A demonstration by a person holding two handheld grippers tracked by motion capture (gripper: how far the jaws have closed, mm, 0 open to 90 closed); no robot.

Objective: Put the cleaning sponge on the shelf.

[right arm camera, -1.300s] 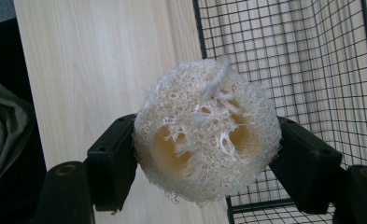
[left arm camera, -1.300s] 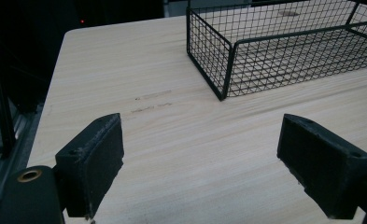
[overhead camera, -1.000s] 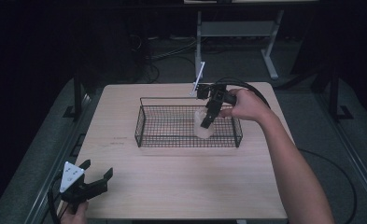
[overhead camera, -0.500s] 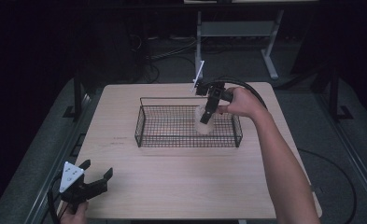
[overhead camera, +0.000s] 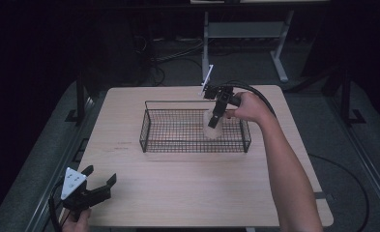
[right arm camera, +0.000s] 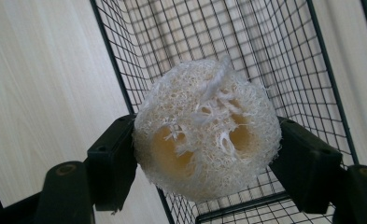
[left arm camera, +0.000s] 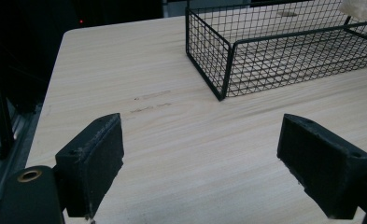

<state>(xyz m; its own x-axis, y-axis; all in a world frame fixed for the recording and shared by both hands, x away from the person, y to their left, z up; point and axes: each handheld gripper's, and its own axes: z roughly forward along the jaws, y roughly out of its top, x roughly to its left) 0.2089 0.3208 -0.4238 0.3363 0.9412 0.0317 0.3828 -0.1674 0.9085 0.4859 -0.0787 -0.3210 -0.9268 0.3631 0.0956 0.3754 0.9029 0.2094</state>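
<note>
We grip the loofah w/ right gripper over the basket; left gripper sits open. Risk: it snags on the rim, since it's bulky.

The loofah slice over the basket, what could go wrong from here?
1. The right gripper pinches the loofah slice only by its springy edges, so it might squirm loose or tilt.
2. In the right gripper view it hangs over the wire basket wall; released now, it could catch the rim and drop onto the table.
3. The basket looks light; a bump from the gripper may shift it.
</note>
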